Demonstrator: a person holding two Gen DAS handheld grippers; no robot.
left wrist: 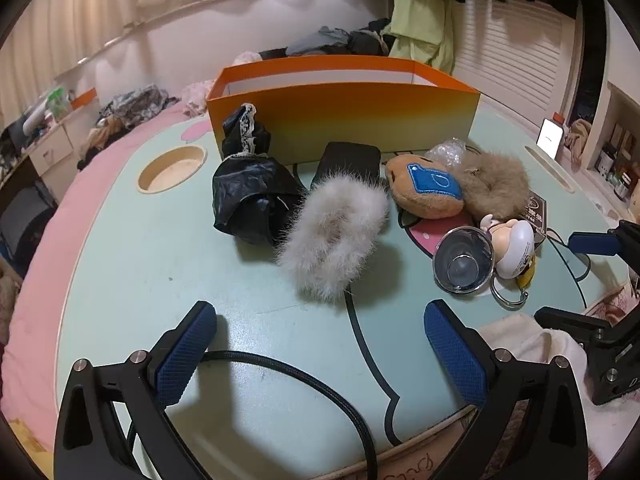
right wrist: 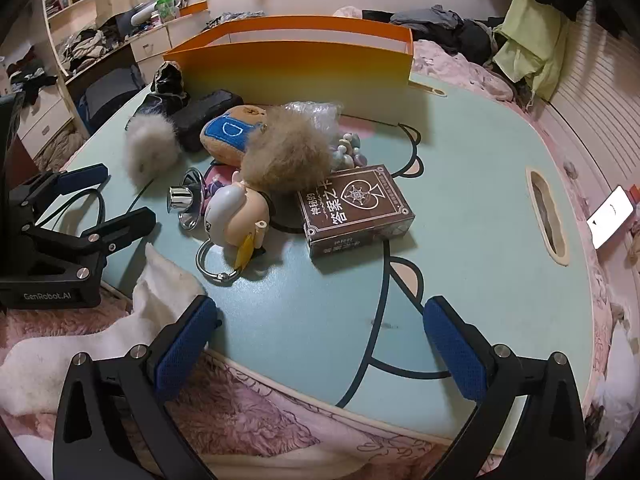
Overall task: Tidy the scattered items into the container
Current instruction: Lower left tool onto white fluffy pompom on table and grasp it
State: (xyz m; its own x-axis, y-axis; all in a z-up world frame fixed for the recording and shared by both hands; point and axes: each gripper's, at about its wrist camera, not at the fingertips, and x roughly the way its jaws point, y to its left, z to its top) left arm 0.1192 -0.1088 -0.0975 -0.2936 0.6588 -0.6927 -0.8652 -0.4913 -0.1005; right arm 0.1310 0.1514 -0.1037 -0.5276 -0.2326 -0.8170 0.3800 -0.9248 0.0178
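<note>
Both grippers, left (left wrist: 320, 322) and right (right wrist: 320, 320), spread wide, fingers holding nothing.

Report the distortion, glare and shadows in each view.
Left wrist view: fisheye bends the orange box rim and darkens the corners; white fur piece casts a soft shadow toward the camera; the phone screen blows out. Right wrist view: same bending; glare on the chrome funnel.

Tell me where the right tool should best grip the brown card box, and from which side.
Probably across the two long sides of the brown card box, coming from above. It lies flat on the table with its top face bare. The long side toward the camera is free, but the fluffy brown pompom crowds the far left corner, so grip nearer the right end. The right tool is open wide enough.
</note>
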